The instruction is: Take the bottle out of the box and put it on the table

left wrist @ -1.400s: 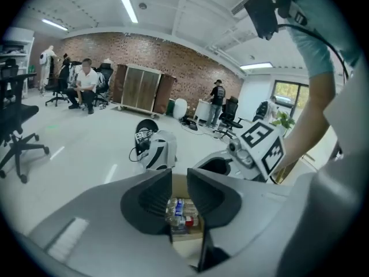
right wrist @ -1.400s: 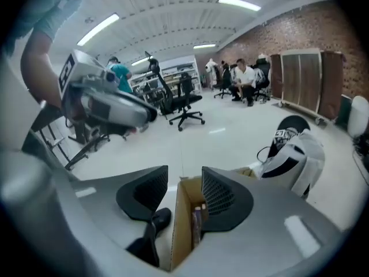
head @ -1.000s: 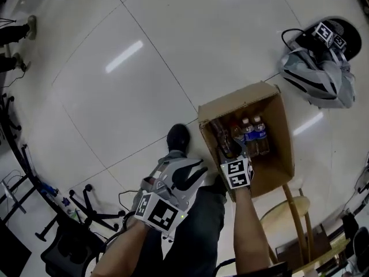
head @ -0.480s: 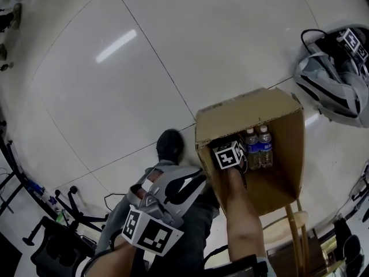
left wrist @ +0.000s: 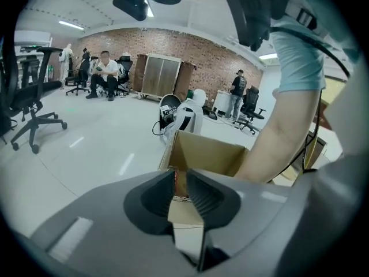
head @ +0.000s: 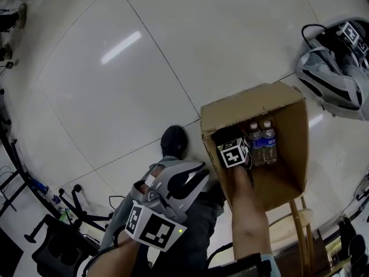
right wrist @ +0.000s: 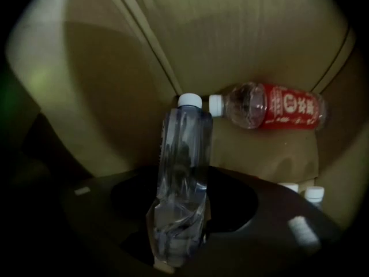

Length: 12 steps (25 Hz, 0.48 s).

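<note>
An open cardboard box point(head: 253, 105) stands on the floor with two blue-labelled bottles point(head: 262, 146) upright inside. My right gripper point(right wrist: 180, 212) reaches down into it; in the head view only its marker cube point(head: 233, 153) shows. A clear bottle point(right wrist: 184, 154) with a white cap lies lengthwise between its jaws, which are closing, and the pads touch the bottle's sides. A red-labelled bottle point(right wrist: 271, 105) lies on the box bottom beyond. My left gripper point(left wrist: 180, 189) hangs outside the box point(left wrist: 207, 154), jaws a narrow gap apart, nothing between them.
A grey bag point(head: 334, 79) lies on the floor at the far right. A round wooden stool point(head: 288, 224) stands just behind the box. Office chairs point(head: 63, 247) are at the lower left. People point(left wrist: 106, 77) sit and stand far across the room.
My right gripper has dropped from the box's rim down inside it. The left gripper has sunk a little beside my leg.
</note>
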### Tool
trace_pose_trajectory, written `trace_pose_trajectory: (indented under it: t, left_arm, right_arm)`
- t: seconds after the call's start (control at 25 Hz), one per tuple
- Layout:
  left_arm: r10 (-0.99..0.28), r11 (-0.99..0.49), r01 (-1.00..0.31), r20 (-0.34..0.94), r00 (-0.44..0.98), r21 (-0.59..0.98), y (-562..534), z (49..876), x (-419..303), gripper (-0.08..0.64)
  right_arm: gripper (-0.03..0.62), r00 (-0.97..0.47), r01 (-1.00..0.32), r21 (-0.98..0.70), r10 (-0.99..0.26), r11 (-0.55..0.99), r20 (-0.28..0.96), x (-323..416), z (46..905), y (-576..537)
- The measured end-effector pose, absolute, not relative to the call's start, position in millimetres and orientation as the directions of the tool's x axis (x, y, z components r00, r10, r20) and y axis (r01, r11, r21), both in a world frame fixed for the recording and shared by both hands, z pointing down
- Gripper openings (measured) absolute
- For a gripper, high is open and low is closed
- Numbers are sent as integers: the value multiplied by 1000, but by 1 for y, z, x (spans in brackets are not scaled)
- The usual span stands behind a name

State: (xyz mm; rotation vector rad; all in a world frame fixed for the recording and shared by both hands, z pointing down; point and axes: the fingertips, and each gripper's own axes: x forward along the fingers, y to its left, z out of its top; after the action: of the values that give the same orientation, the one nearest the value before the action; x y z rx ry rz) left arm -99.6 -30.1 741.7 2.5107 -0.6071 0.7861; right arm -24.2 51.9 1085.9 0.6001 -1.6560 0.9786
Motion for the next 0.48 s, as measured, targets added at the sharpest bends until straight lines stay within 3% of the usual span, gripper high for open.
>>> trace_pose_trajectory:
  t: [0.16, 0.32, 0.48]
  left_arm:
    - [-282, -796, -534, 606, 744, 286, -23, 727, -99, 67]
    - [-286, -790, -539, 602, 745, 292, -20, 700, -88, 11]
    - [-277, -818, -505, 579, 767, 277, -20, 650, -72, 11]
  right_arm:
    - [250, -369, -797, -268, -86, 542, 925, -27, 1036, 35]
    - [247, -417, -821, -244, -251, 517, 873, -27, 959, 16]
    - [249, -494, -827, -271, -404, 493, 770, -25, 861, 3]
